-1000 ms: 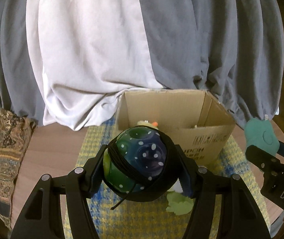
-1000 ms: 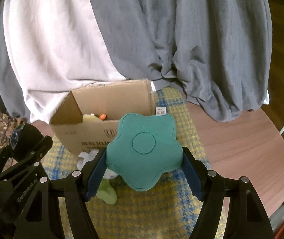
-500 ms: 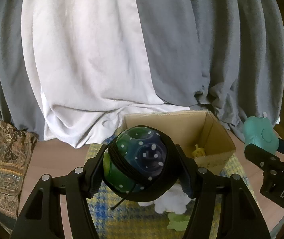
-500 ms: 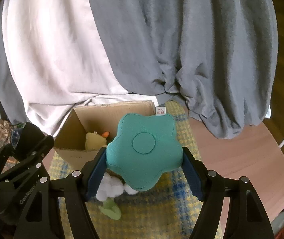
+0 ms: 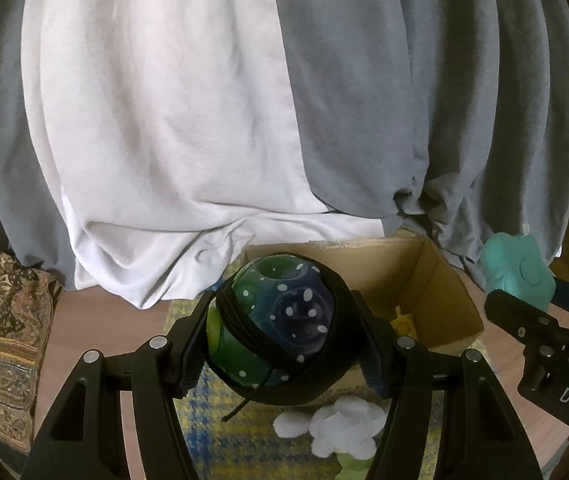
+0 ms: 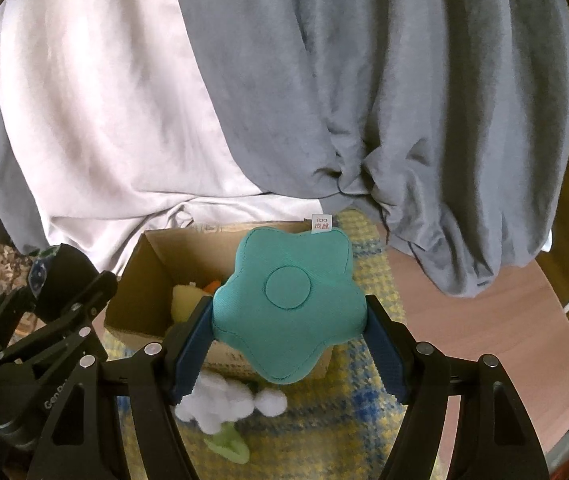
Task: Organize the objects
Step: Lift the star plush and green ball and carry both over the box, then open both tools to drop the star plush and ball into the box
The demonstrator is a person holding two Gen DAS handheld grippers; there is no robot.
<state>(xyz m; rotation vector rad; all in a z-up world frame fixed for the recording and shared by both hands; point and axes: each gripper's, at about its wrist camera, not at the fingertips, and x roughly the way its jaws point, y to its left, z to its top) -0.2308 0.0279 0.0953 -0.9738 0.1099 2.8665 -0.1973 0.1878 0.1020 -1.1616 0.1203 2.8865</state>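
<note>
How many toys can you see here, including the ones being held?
4. A spotted ball in the left gripper, a teal star cushion in the right gripper, a yellow plush inside the cardboard box, a white plush before it. More may be hidden.

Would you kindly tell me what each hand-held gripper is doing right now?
Left hand-held gripper: closed on the spotted ball.
Right hand-held gripper: closed on the teal flower cushion.

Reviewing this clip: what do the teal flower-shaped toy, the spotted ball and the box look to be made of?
Teal flower toy: stuffed fabric, matte ribbed weave, stitched centre circle, sewn-in label.
Spotted ball: probably rubber or soft plastic; smooth, slightly glossy, with moulded dimples and a black cord wound around it.
Box: corrugated cardboard, plain matte brown, printing on its front.
</note>
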